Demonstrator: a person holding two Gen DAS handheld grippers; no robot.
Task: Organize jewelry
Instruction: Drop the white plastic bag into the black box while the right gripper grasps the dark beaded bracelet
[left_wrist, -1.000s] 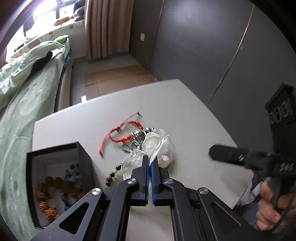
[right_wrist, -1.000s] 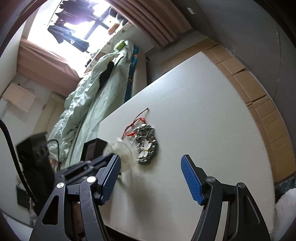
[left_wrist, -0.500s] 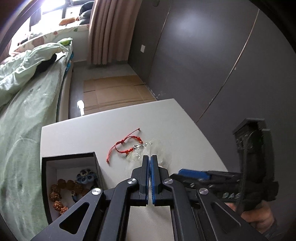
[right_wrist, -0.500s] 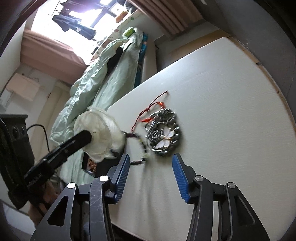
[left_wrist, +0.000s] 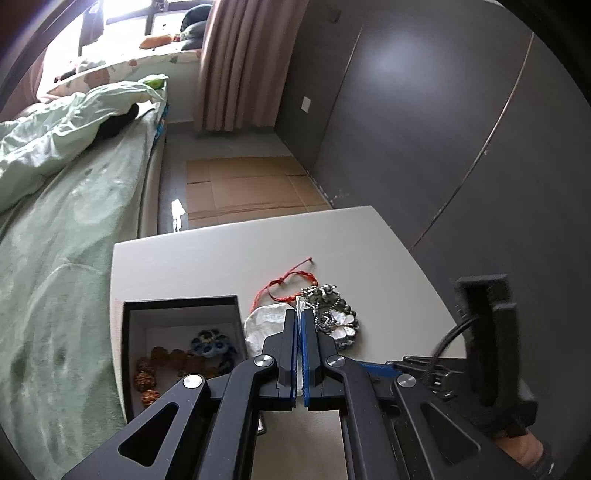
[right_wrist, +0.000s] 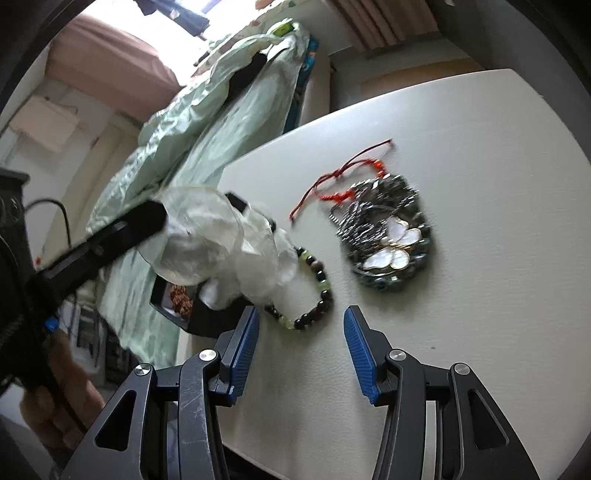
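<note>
A black box (left_wrist: 181, 306) on the white surface (left_wrist: 207, 258) holds brown beads (left_wrist: 162, 363) and a blue flower piece (left_wrist: 210, 343). Beside it, the left hand-held gripper (left_wrist: 298, 325) pinches a clear plastic bag (right_wrist: 221, 247); the right hand-held gripper (right_wrist: 301, 339) hovers spread over a beaded bracelet (right_wrist: 314, 295).

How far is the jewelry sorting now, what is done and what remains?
Done: brown beads and a blue flower piece lie in the black box. In hand: the left gripper is shut on a clear plastic bag. Left on the table: beaded bracelet, red cord bracelet, butterfly necklace. The right gripper is open.
</note>
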